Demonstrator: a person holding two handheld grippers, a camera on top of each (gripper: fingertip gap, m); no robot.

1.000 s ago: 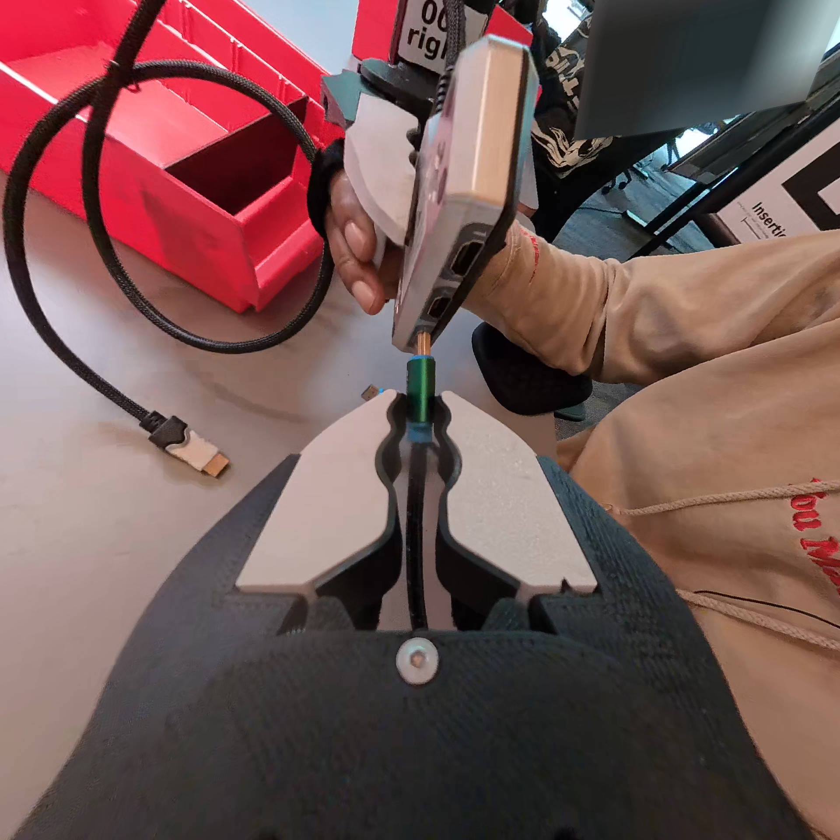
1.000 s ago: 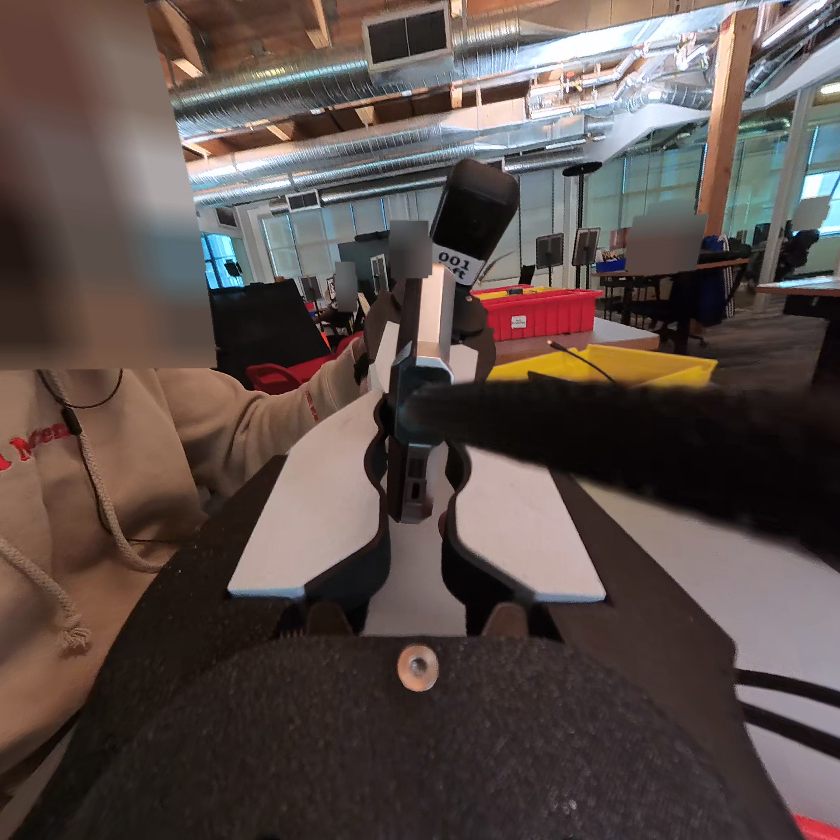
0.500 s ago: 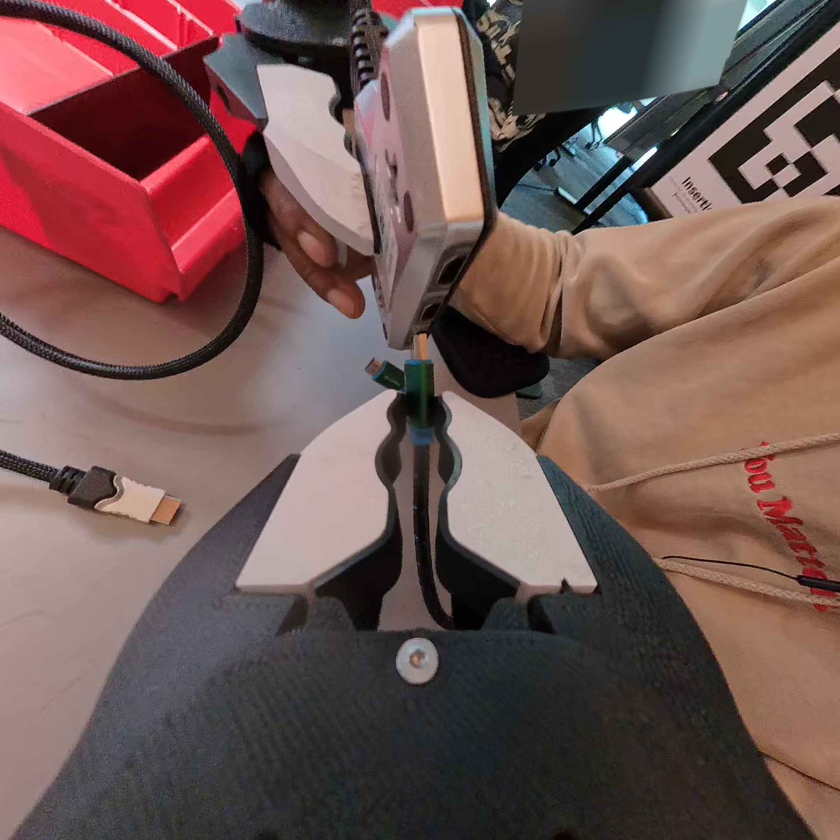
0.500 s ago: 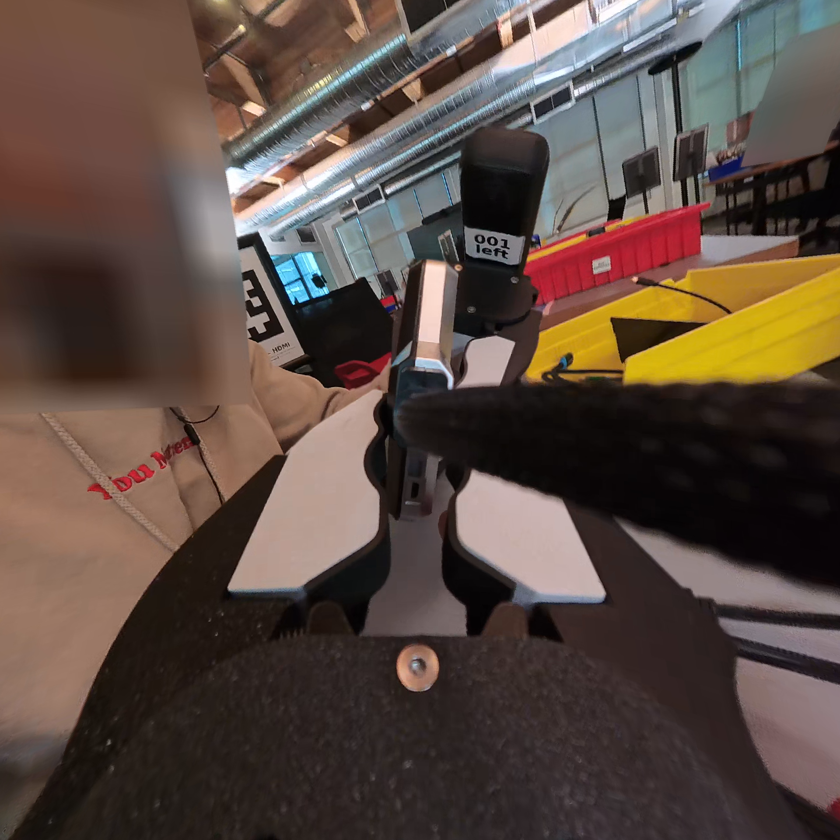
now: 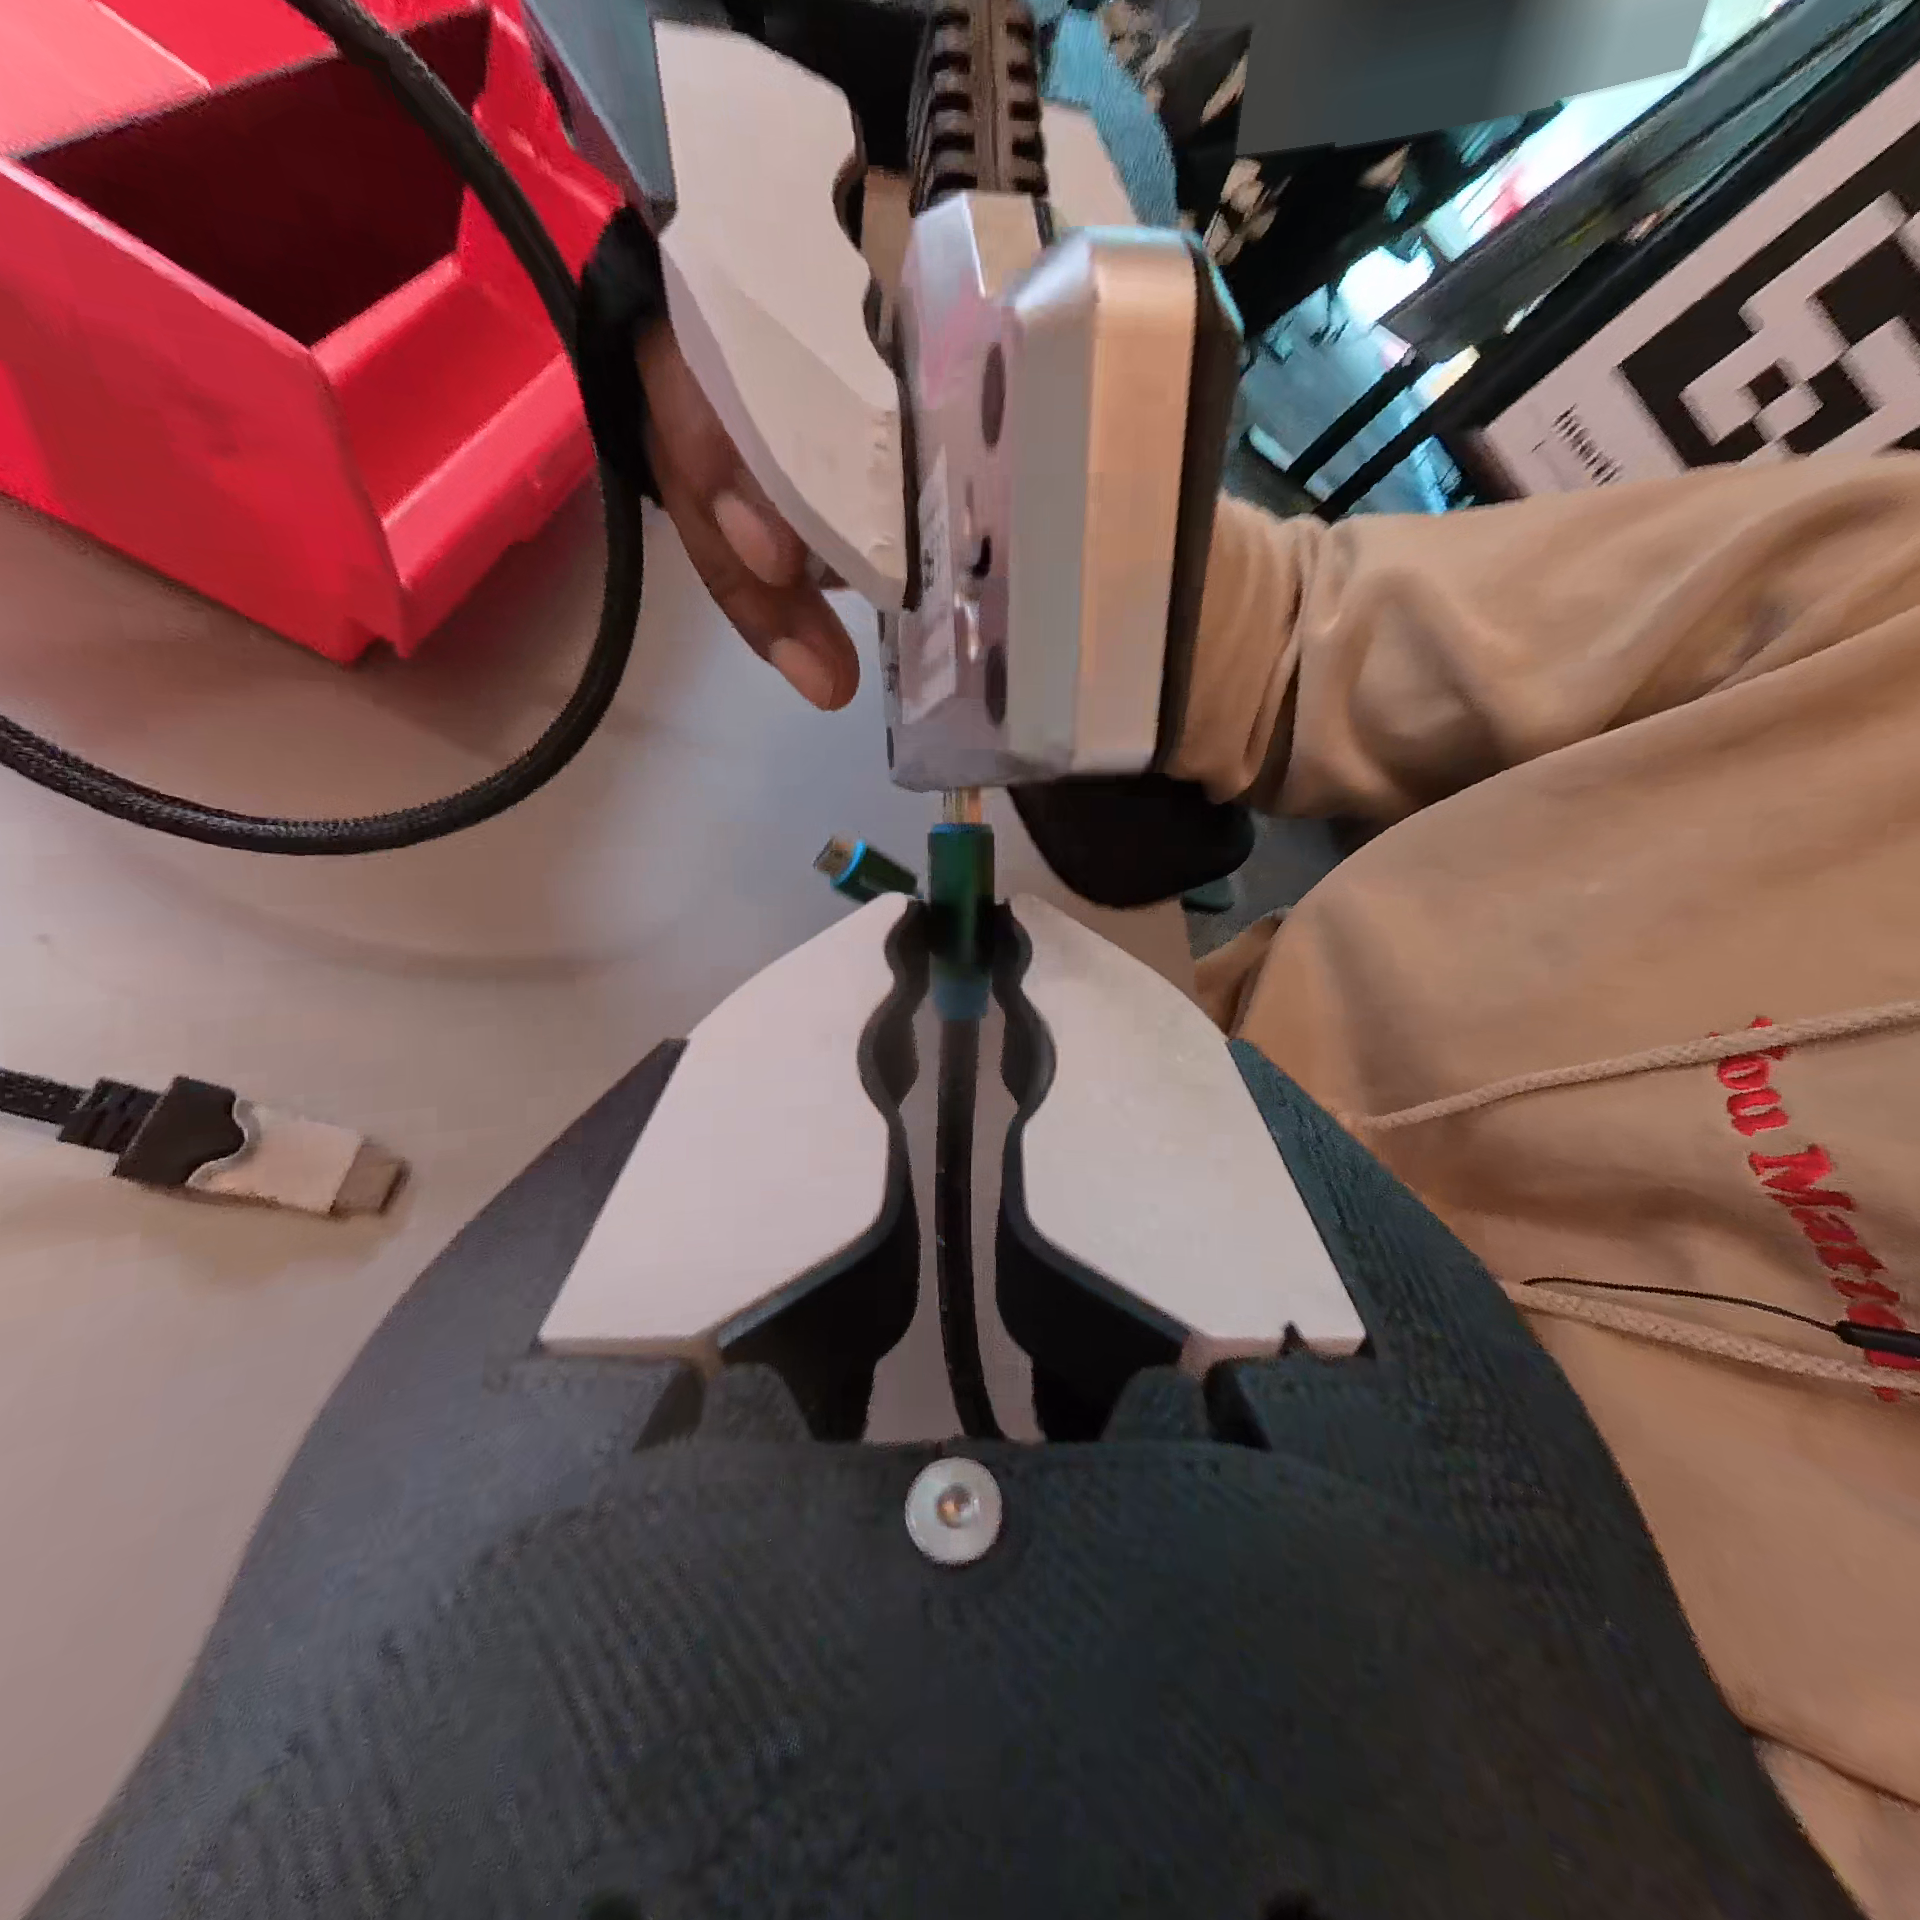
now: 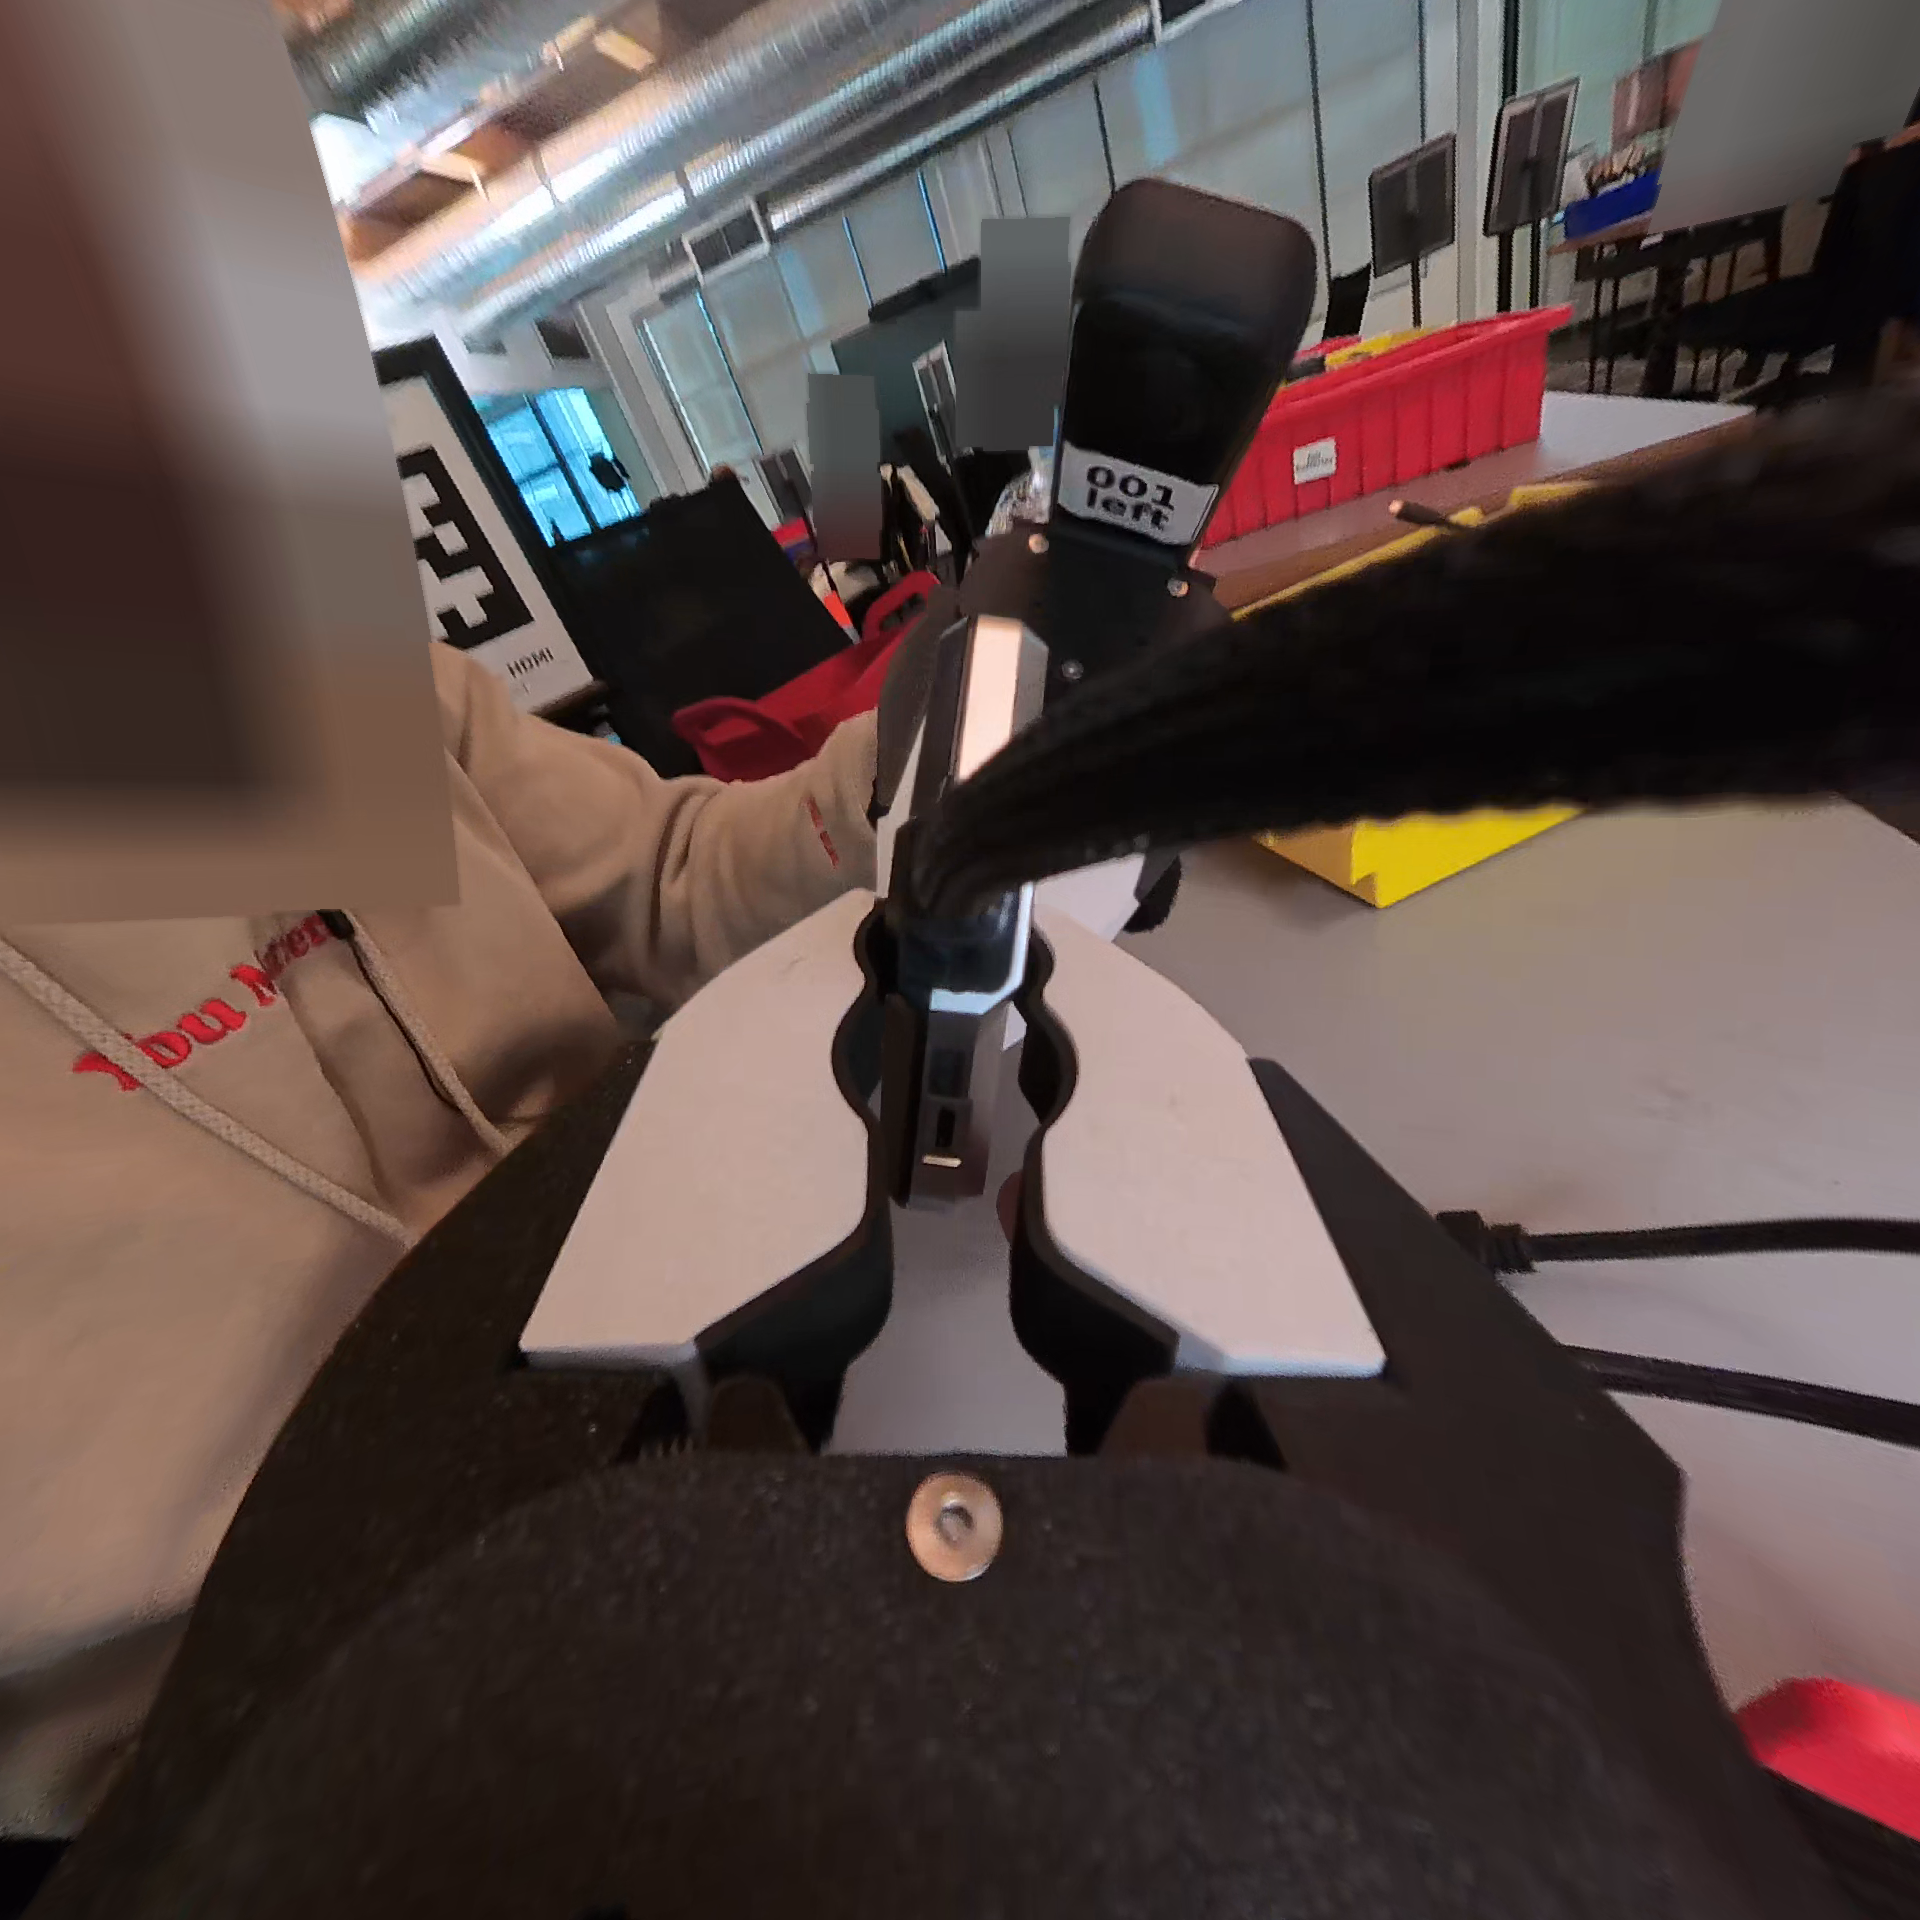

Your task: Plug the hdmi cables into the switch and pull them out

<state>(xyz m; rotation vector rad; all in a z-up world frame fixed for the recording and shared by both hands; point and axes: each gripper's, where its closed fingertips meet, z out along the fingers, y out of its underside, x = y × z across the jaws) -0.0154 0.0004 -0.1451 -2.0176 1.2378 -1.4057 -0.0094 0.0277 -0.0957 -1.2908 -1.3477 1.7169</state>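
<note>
Left gripper (image 5: 958, 914): jaws pinching a green HDMI plug (image 5: 958, 878), long axis pointing to 12 o'clock, gold tip touching the lower edge of the HDMI switch (image 5: 1039, 499); insertion depth cannot be told.

Right gripper (image 6: 954, 997): jaws clamped on the silver switch, held edge-on above the counter (image 5: 312, 966), a black braided cable (image 6: 1455, 665) already seated at its top.

Spare white-and-black HDMI plug (image 5: 260, 1153): on the counter at 9 o'clock.

Red bin (image 5: 260, 343): 11 o'clock, far.
</note>
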